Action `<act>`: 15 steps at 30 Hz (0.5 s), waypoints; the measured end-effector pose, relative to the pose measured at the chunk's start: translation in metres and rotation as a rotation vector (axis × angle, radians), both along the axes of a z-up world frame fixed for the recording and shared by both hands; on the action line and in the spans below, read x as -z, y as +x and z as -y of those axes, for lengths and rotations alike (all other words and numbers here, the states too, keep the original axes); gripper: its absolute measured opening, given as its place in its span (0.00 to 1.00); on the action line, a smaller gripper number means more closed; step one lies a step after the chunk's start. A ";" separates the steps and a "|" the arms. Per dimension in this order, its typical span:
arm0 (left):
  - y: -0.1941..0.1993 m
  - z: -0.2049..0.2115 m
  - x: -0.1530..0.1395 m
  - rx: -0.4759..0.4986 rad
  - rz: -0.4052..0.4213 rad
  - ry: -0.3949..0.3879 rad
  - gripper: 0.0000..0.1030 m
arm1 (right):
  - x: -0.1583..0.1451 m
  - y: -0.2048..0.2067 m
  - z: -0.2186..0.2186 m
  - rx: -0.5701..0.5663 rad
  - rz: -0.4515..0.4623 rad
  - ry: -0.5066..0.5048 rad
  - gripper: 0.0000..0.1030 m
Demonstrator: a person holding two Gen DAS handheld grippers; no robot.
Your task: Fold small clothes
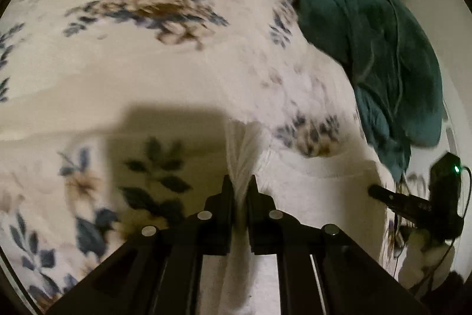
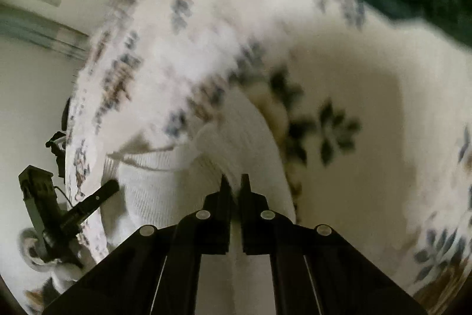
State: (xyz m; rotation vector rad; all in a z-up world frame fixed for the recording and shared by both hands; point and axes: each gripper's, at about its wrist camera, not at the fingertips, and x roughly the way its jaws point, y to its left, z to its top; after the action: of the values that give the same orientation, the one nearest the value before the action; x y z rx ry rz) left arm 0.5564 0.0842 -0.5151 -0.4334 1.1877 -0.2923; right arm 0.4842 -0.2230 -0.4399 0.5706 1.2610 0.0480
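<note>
**Two grippers lift a white top over the bed**

Nearest in the left wrist view, the black left gripper (image 1: 239,182) has its two fingers pinched almost together, with a bunched fold of the small white ribbed knit garment (image 1: 244,149) squeezed between them. The cloth runs back under the gripper too. In the right wrist view, the black right gripper (image 2: 234,182) is pinched nearly closed in the same way on another part of the same white garment (image 2: 236,132).

Each gripper shows in the other's view, off to the side, so the two are apart and the cloth hangs between them. The garment looks lifted a little above the cream bedspread with blue and brown flowers (image 1: 141,73), near the front edge of the bed. Both pictures are blurry, so I cannot tell which corners are held.

Farther back, a crumpled dark teal cloth (image 1: 368,49) lies toward the far right edge of the bed.

The step looks like carrying one edge over to make a fold. To do it well, both grippers should keep a firm pinch, stay level with each other, and keep the cloth gently stretched so it does not sag or twist. Then lay it flat on the bedspread, away from the teal cloth, before letting go.
</note>
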 end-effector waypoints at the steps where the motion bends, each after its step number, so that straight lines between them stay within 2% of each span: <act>1: 0.004 -0.005 0.008 -0.014 -0.020 0.006 0.06 | -0.005 0.002 0.001 0.009 0.013 -0.020 0.04; 3: 0.014 -0.006 0.033 -0.016 -0.091 0.018 0.06 | 0.000 0.011 0.009 0.046 0.006 -0.038 0.04; 6: 0.022 -0.002 0.057 -0.014 -0.162 0.032 0.06 | 0.028 0.026 0.011 0.042 -0.077 -0.073 0.04; 8: 0.023 -0.001 0.053 -0.022 -0.175 0.027 0.09 | 0.040 0.030 0.006 0.004 -0.111 -0.094 0.04; 11: 0.021 -0.004 0.038 -0.026 -0.179 -0.026 0.13 | 0.039 0.030 0.007 -0.020 -0.137 -0.026 0.08; 12: 0.016 -0.007 0.028 -0.034 -0.167 -0.037 0.18 | 0.037 0.029 0.010 -0.019 -0.142 0.004 0.21; 13: 0.010 -0.009 0.020 -0.043 -0.152 -0.053 0.25 | 0.035 0.027 0.012 -0.024 -0.149 0.029 0.42; 14: 0.002 -0.014 0.009 -0.060 -0.133 -0.059 0.32 | 0.029 0.023 0.017 -0.035 -0.146 0.062 0.53; 15: -0.009 -0.020 -0.004 -0.083 -0.112 -0.057 0.53 | 0.024 0.019 0.022 -0.041 -0.137 0.080 0.65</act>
State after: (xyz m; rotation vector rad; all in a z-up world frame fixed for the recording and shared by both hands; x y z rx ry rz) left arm 0.5471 0.1040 -0.5113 -0.5534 1.2690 -0.2330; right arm 0.5031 -0.2447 -0.4634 0.6249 1.4089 0.0956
